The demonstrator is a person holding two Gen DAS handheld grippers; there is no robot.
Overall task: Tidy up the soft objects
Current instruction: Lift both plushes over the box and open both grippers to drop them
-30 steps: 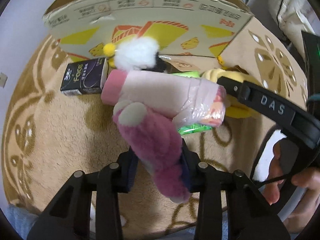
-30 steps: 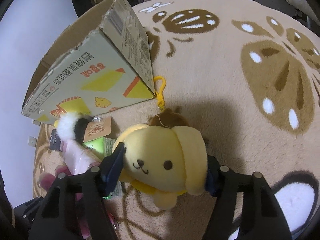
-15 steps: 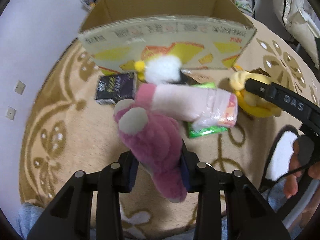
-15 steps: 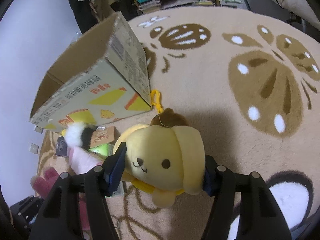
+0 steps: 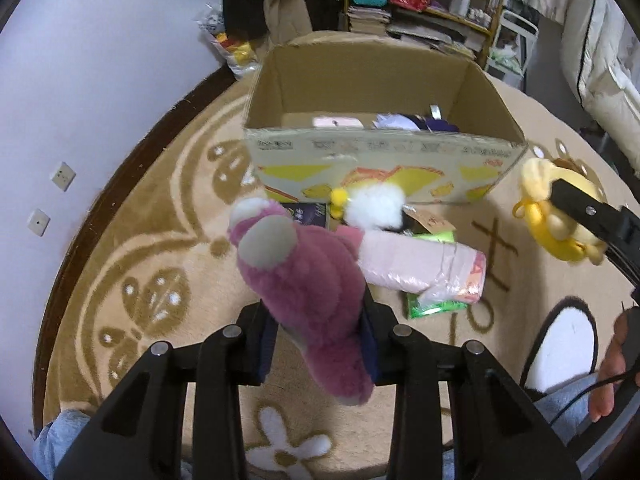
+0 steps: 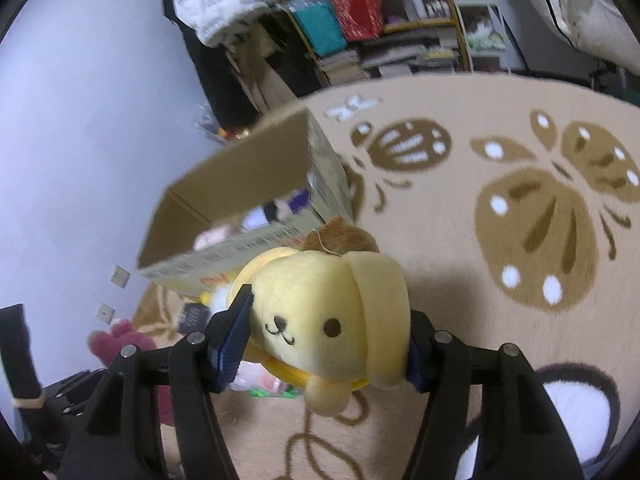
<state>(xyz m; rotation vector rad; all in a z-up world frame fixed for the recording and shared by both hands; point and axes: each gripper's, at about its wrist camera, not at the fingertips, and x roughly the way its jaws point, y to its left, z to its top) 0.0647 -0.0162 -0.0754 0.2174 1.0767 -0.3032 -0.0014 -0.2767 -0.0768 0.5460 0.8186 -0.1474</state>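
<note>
**Two plush toys held up near the box**

While the left wrist view looks down its fingers, the left hand-held gripper (image 5: 318, 336) pinches the pink plush toy (image 5: 304, 280) across its middle, pads sunk into the fur. It looks light and squashy, so a mid-body hold suits it; the head and the tail end flop free. Ahead stands the open cardboard box (image 5: 380, 172) on the rug (image 5: 160, 248), some soft things already inside. In front of the box lie a wrapped pink roll (image 5: 420, 266) and a white fluffy toy (image 5: 376, 210).

From the right wrist view, the right hand-held gripper (image 6: 326, 344) clamps the yellow dog plush (image 6: 328, 320) by the sides of its head, which give under the pads. Its body below is probably dangling, though blur hides it.
</note>
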